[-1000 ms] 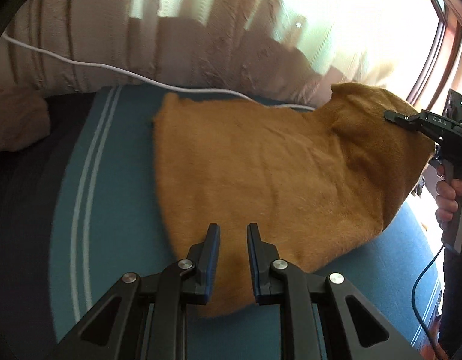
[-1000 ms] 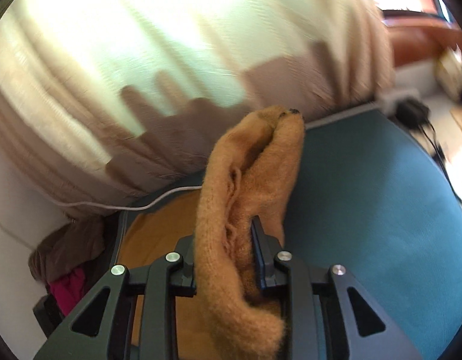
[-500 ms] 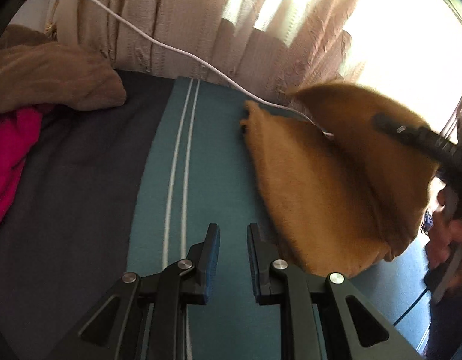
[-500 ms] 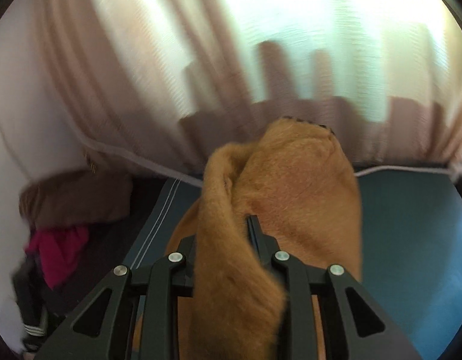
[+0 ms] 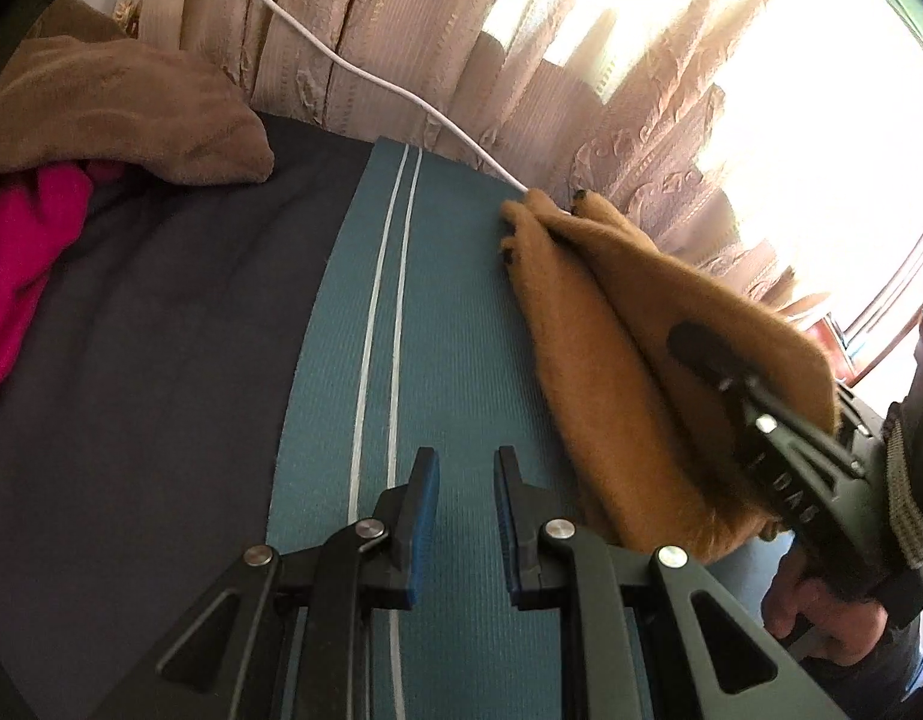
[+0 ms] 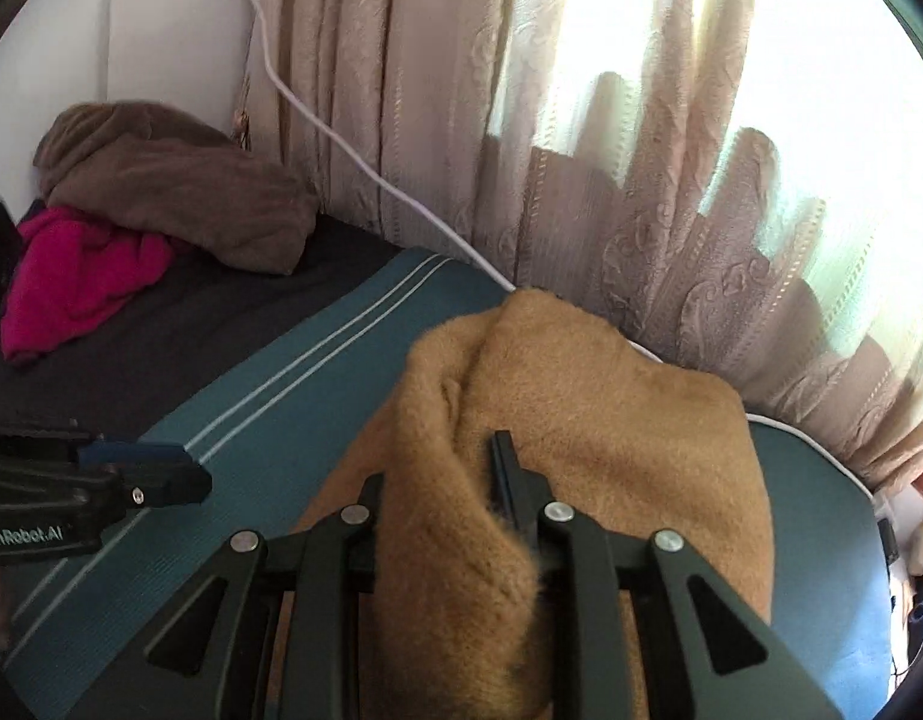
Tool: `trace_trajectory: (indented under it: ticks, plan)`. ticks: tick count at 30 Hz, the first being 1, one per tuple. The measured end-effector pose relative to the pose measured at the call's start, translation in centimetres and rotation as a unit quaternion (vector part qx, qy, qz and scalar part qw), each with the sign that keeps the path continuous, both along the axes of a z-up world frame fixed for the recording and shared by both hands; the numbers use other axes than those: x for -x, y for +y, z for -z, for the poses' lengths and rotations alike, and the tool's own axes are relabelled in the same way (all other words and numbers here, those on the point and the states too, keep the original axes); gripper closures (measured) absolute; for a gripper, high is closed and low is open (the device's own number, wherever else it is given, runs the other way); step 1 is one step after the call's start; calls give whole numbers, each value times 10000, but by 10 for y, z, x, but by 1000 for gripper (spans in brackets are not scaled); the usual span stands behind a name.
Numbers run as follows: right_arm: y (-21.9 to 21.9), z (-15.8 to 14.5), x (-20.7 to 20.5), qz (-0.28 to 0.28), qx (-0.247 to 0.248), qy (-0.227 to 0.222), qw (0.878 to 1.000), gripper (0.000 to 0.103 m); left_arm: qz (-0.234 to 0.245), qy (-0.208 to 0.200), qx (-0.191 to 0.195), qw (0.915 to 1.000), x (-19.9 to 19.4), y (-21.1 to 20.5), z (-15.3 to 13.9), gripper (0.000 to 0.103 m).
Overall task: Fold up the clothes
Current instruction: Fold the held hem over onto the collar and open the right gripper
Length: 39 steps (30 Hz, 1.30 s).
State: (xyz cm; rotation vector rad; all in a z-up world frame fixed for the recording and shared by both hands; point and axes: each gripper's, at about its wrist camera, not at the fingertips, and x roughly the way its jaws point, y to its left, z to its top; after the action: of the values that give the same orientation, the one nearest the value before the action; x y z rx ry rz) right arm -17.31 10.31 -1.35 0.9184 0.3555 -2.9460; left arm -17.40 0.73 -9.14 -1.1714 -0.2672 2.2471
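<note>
Left wrist view: my left tongs [image 5: 466,519] hang over the teal mat [image 5: 437,312], jaws a narrow gap apart with nothing between them, blue pads bare. Two white stripes [image 5: 380,360] run up the mat just left of the tongs. Tan cloth [image 5: 611,360] lies on the right part of the mat, folded over itself, its far corners near the curtain [image 5: 461,48]. My right tongs [image 5: 725,372] come in from the right, clamped on the cloth's upper layer, which they hold raised off the lower one; my right hand [image 5: 821,606] grips the handle below. White cable [image 5: 365,72] runs along the curtain's foot to the cloth's far corner. Brown garment [image 5: 119,114] and pink garment [image 5: 29,240] lie at far left on a dark sheet [image 5: 161,360].

Right wrist view: my right tongs [image 6: 446,480] have just been closing and pinch a thick fold of the cloth [image 6: 611,420], which bulges up between the fingers [image 6: 509,474] and hides the left one. The rest of the cloth drapes forward toward the curtain [image 6: 581,150]. My left tongs [image 6: 161,474] enter at the left edge, clear of the cloth, above the mat [image 6: 281,408]. Brown garment [image 6: 179,192] and pink garment [image 6: 71,276] sit beyond, by the wall.
</note>
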Motion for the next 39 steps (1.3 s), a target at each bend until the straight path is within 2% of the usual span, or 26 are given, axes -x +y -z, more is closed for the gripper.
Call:
trace_trajectory:
  ticks: [4, 9, 11, 13, 14, 16, 18, 23, 25, 27, 31, 34, 36, 39]
  plan:
    - [-7, -13, -4, -1, -185, 289, 9994, 79, -63, 30, -73, 9999, -1, -3, -2, 84]
    - [-21, 11, 4, -321, -447, -115, 9984, 80, -196, -36, -26, 9998, 2, -10, 4, 84]
    - [-28, 20, 1, -460, -694, -156, 9964, 79, -196, -49, -5, 9998, 3, -9, 7, 84]
    - [-33, 24, -3, -594, -897, -164, 9941, 69, -155, -52, 28, 9999, 4, -7, 9, 84]
    - [-33, 24, -3, -687, -840, -218, 9939, 64, -133, -53, 45, 9999, 4, -7, 10, 84]
    - [-31, 22, -6, -927, -629, -346, 9931, 39, -159, 2, 184, 9997, 4, -5, 13, 84]
    - [-27, 16, -16, -1188, -304, -445, 9915, 28, -188, 60, 328, 9993, 3, -4, 15, 84]
    - [-1, -1, -52, -1635, 752, -516, 9823, 27, -221, -128, -112, 9996, 8, -15, 20, 84]
    - [21, -8, -71, -1520, 1198, -473, 9800, 26, -279, -245, -241, 9990, 9, -18, 20, 84]
    - [48, -6, -88, -1110, 1434, -480, 9822, 26, -312, -243, -382, 9985, 9, -19, 10, 84]
    - [105, 1, -122, -185, 1805, -520, 9820, 26, -126, 202, -524, 9983, -7, -7, -32, 84]
    - [136, 13, -126, 396, 2088, -723, 9745, 26, 319, 558, -621, 9960, -24, 19, -65, 84]
    - [143, 19, -122, 683, 2036, -837, 9731, 26, 729, 715, -726, 9921, -36, 43, -80, 84]
    - [146, 27, -112, 905, 1876, -1040, 9725, 26, 1201, 689, -739, 9876, -43, 75, -78, 84]
